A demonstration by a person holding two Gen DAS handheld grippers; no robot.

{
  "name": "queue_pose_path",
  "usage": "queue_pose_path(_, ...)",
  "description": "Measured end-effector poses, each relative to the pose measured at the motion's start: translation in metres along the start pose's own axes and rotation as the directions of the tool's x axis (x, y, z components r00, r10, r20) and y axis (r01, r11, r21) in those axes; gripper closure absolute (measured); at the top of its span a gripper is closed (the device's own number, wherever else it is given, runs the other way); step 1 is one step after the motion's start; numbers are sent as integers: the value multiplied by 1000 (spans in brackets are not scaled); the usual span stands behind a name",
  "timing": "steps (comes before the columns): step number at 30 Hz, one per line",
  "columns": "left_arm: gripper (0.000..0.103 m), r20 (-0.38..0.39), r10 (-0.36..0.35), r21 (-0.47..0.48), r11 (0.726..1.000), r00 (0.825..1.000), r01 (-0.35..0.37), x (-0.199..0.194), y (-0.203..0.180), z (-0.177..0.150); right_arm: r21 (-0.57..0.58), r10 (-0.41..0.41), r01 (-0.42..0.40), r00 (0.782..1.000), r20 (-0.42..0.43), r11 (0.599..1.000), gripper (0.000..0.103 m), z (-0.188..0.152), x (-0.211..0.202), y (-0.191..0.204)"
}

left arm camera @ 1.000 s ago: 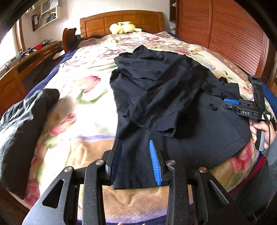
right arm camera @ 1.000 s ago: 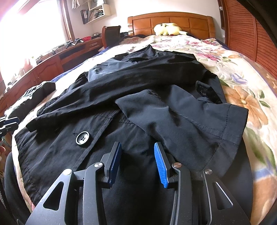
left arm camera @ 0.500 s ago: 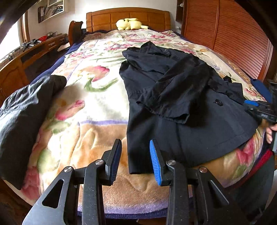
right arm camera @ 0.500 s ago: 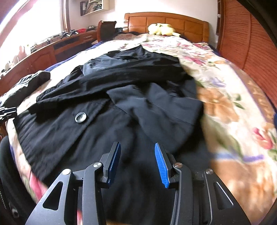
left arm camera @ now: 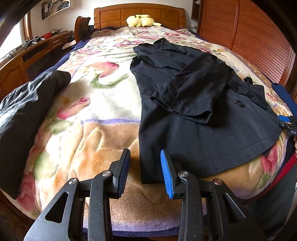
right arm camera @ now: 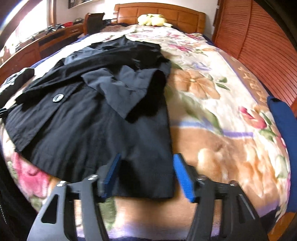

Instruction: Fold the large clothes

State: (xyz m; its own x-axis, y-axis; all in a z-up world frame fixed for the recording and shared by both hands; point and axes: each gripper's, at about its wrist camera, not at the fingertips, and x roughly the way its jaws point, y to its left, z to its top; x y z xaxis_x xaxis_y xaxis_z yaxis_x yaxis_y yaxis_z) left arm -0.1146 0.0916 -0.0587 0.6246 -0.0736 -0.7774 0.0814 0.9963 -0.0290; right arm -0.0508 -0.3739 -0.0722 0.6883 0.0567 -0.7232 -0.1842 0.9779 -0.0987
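Observation:
A black coat (left arm camera: 194, 115) lies face up on the floral blanket (left arm camera: 96, 115), both sleeves folded across its front. My left gripper (left arm camera: 145, 155) hovers at the foot of the bed, open, with the coat's lower left hem corner (left arm camera: 148, 176) showing between its fingers; the pads do not press it. In the blurred right wrist view the coat (right arm camera: 89, 120) fills the left half. My right gripper (right arm camera: 147, 157) is over the lower right hem corner (right arm camera: 159, 185), its jaws opening, and the cloth sits loose between them. The right gripper (left arm camera: 287, 124) also shows at the coat's right edge.
A second dark garment (left arm camera: 27, 111) is heaped on the bed's left edge. A yellow plush toy (left arm camera: 141, 20) rests by the wooden headboard (left arm camera: 115, 14). A slatted wooden wall (left arm camera: 259, 42) runs along the right, a desk (left arm camera: 37, 48) along the left. A blue cushion (right arm camera: 282, 118) lies at the right.
The left gripper has shifted left, from over the hem to its lower left corner. The right gripper has slid right to the lower right corner, and its jaws have spread wider.

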Motion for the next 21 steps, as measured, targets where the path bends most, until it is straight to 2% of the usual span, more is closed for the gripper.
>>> queue_pose_path(8, 68, -3, 2, -6, 1000, 1000, -3, 4, 0, 0, 74, 75, -74, 997, -1, 994, 28, 2, 18, -12)
queue_pose_path(14, 68, -3, 13, -6, 1000, 1000, -13, 3, -2, -1, 50, 46, -47, 999, 9, 998, 27, -1, 20, -8)
queue_pose_path(21, 68, 2, -2, -16, 1000, 1000, 2, -4, -5, -8, 57, 58, -59, 998, 13, 997, 27, 0, 22, -9)
